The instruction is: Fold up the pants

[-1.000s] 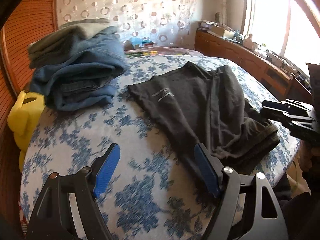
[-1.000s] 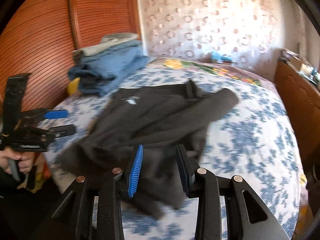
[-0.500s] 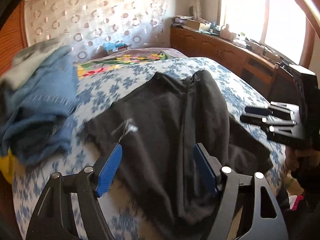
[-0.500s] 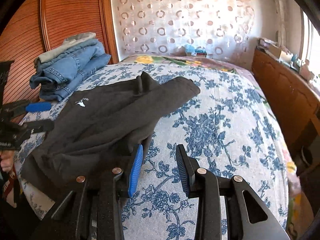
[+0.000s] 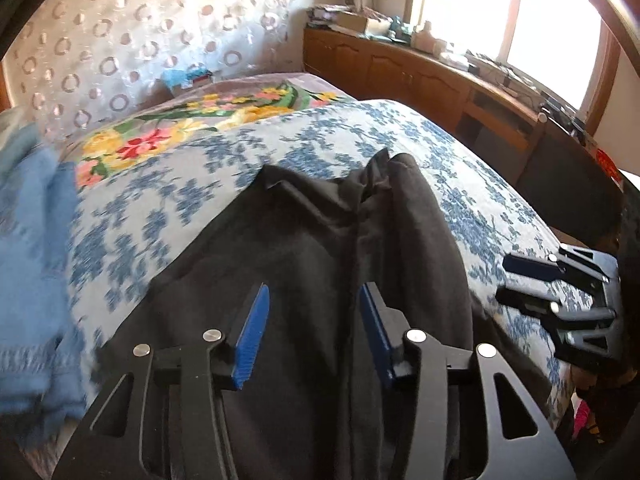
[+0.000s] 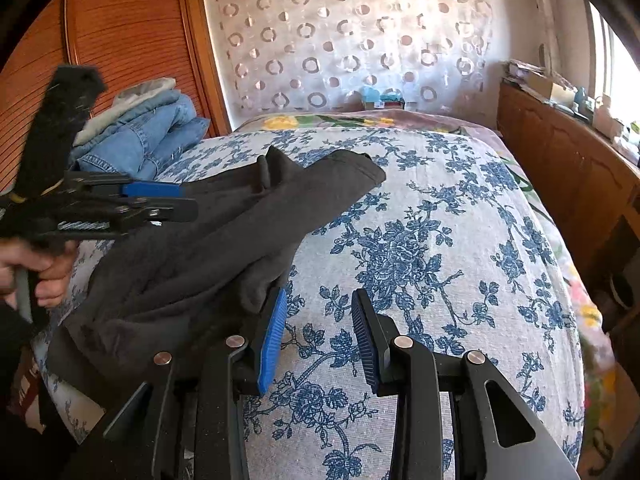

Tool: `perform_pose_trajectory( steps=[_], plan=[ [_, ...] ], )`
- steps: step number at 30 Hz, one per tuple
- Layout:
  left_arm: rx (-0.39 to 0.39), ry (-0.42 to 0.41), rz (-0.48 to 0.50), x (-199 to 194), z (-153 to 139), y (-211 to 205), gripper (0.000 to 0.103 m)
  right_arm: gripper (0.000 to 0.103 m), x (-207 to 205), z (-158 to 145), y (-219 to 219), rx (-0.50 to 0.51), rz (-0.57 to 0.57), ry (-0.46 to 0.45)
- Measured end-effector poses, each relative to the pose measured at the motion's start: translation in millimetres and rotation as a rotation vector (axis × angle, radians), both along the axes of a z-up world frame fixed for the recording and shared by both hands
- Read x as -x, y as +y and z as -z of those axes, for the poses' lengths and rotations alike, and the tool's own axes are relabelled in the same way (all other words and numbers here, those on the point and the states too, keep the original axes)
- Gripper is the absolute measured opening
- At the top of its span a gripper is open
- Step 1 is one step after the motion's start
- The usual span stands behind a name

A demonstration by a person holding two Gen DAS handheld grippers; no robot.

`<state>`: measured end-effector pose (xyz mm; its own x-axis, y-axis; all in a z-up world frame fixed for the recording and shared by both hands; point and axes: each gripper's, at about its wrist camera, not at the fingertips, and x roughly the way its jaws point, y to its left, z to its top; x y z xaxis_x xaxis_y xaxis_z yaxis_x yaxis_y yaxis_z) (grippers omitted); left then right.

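Observation:
Dark grey pants (image 5: pixel 320 220) lie crumpled across the blue-flowered bedcover (image 5: pixel 168 208), a ridge of cloth running down their middle. My left gripper (image 5: pixel 312 296) hangs just above them, its jaws closing; the blue pads (image 5: pixel 252 328) show no cloth pinched between them. From the right wrist view the left gripper (image 6: pixel 160 200) hovers over the pants (image 6: pixel 224 240), held by a person's hand (image 6: pixel 44 272). My right gripper (image 6: pixel 320 300) stands open over bare bedcover (image 6: pixel 420 240), its left pad right beside the pants' edge. The right gripper (image 5: pixel 516 280) sits at the bed's right side.
A pile of folded blue jeans (image 6: pixel 152 136) lies at the bed's left, by a wooden wardrobe (image 6: pixel 120 40). A low wooden cabinet (image 5: pixel 400 68) with clutter runs under the window at right. A bright flowered blanket (image 5: pixel 200 120) covers the bed's far end.
My left gripper has swung right, from bare bedcover to over the pants, and its jaws have narrowed. The right gripper has shifted off the pants to the bedcover beside them.

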<state>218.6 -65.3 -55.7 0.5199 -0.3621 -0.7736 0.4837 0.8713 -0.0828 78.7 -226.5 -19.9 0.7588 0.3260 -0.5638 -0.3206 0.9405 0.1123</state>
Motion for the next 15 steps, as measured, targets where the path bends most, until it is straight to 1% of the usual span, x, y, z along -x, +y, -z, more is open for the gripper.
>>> perform_pose_trajectory(
  steps=[3,6,10,12,15],
  plan=[
    [-0.011,0.017,0.031,-10,2,-15,0.047,0.036,1,1,-2,-0.002,0.004,-0.004],
    [-0.02,0.031,0.065,-18,5,-28,0.044,0.036,2,2,-3,-0.004,0.002,-0.002],
    [-0.031,0.054,0.089,-25,11,-39,0.043,0.036,4,2,-3,-0.005,0.006,-0.004],
    [-0.028,0.059,0.102,-25,13,-43,0.038,0.036,4,2,-2,-0.003,0.007,-0.004],
    [-0.029,0.053,0.11,-22,13,-45,0.025,0.036,5,1,-2,-0.004,0.011,-0.004]
  ],
)
